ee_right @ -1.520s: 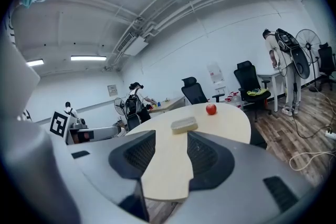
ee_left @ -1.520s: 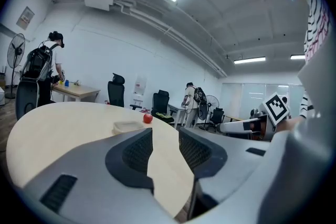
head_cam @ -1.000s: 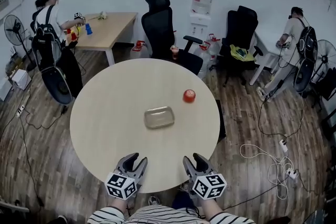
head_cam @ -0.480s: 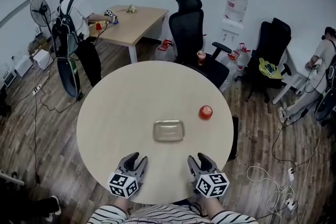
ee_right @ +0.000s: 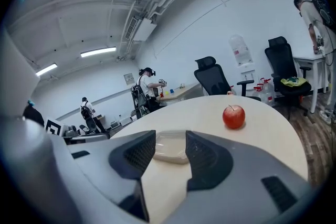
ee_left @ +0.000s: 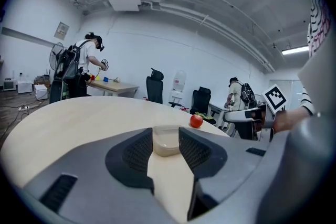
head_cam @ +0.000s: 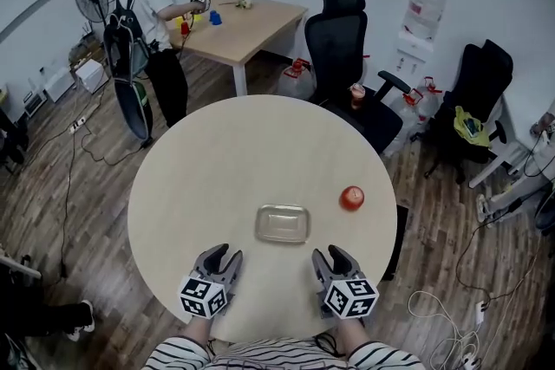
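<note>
Left gripper [head_cam: 220, 256] and right gripper [head_cam: 330, 256], lower frame: jaws apart, empty. Clear shallow container [head_cam: 282, 223] and apple [head_cam: 351, 197] lie ungrasped on tabletop [head_cam: 199, 178].

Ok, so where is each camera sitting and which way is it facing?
Head view: on the person's head, looking steeply down at the round table, clear tray and apple; left tool, right tool and striped sleeves show.
Left gripper view: on the left tool, low over the table, looking along its open jaws at the tray; the right tool's marker cube shows at right.
Right gripper view: on the right tool, likewise facing the tray; a sleeve fills its left edge.
Shared: both gripper views frame the tray between their jaws, the apple off to its right.
</note>
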`<state>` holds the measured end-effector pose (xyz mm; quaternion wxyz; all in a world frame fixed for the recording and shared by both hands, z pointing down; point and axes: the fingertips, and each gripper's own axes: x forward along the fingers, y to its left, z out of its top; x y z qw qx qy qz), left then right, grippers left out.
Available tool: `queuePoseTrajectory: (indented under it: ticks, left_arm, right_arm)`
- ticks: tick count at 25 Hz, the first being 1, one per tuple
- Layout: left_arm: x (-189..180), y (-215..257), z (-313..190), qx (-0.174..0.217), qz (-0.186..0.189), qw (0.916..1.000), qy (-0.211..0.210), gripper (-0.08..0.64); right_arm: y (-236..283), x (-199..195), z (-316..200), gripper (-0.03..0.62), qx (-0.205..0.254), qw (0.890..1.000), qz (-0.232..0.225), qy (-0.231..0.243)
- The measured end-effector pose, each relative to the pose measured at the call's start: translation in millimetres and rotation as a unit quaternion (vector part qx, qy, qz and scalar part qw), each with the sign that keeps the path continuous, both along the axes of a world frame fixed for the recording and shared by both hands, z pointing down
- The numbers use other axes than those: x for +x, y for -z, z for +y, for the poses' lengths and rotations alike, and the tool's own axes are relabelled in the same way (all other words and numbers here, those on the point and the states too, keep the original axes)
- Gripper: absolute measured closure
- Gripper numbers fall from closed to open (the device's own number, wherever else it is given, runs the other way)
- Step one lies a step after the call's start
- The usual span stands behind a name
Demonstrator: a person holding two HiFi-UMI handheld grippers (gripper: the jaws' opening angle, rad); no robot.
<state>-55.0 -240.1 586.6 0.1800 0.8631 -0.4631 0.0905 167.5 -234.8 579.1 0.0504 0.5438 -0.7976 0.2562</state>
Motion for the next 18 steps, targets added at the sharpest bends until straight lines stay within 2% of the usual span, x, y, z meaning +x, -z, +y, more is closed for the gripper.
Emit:
queuePoseTrajectory:
  ticks: [5, 9, 18]
  left_arm:
    - [6.9, -17.8, -21.0, -0.01, -0.021, 0.9997, 0.003, 0.428]
    - [19.3, -30.4, -36.4, -0.021, -0.038, 0.9989, -0.016, 0.428]
    - [37.6, -54.2, -68.3, -0.035, -0.038, 0.9984, -0.022, 0.428]
  right_arm:
    - [-17.0, 3.6, -30.1, 0.411, -0.01, 1.0, 0.001, 0.016]
    - [-30.7, 5.3, -51.6, 0.411, -0.026, 0.999, -0.004, 0.026]
    - [-62.5, 9.9, -85.0, 0.411, -0.038, 0.999, -0.004, 0.035]
